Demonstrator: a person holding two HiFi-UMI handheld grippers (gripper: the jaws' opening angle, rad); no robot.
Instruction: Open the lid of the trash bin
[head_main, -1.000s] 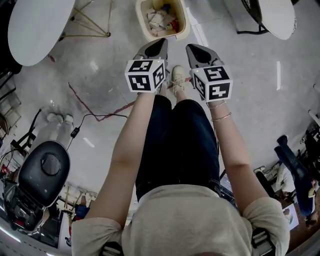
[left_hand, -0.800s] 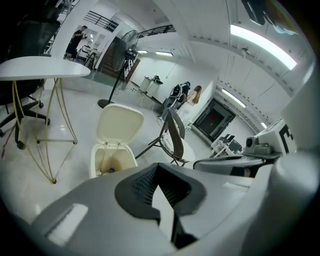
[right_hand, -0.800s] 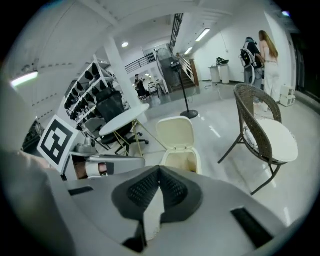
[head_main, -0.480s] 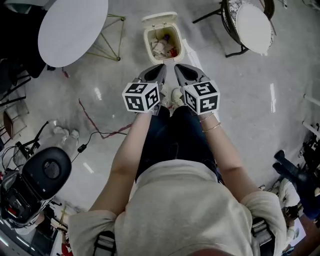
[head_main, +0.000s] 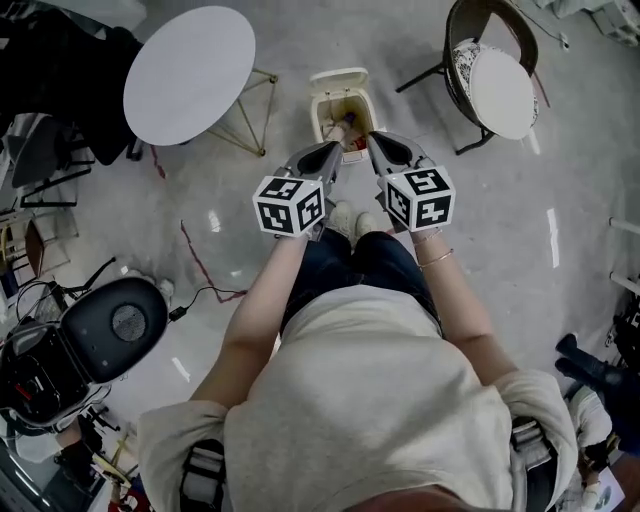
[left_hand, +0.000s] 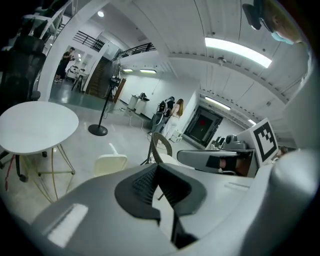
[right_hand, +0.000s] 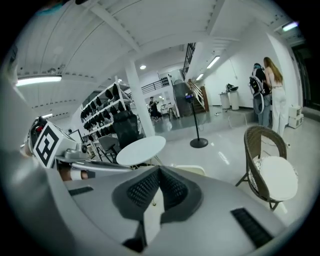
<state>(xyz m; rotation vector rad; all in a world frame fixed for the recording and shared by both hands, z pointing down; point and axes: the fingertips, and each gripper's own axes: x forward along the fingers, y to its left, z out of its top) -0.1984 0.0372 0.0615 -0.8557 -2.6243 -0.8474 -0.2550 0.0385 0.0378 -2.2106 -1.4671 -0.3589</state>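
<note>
Trash bin (head_main: 322, 115) at 12 o'clock, farther off than a second ago | lid (head_main: 339, 77) stands open, task looks done | left gripper (head_main: 322, 158) and right gripper (head_main: 386, 150) drawn back, jaws together, holding nothing

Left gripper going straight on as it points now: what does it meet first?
Probably the wicker chair: the left gripper points level, seemingly passing above the open trash bin. Depth unclear.

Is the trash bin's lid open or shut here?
Open: the lid is flipped back behind the trash bin, and rubbish shows inside it.
</note>
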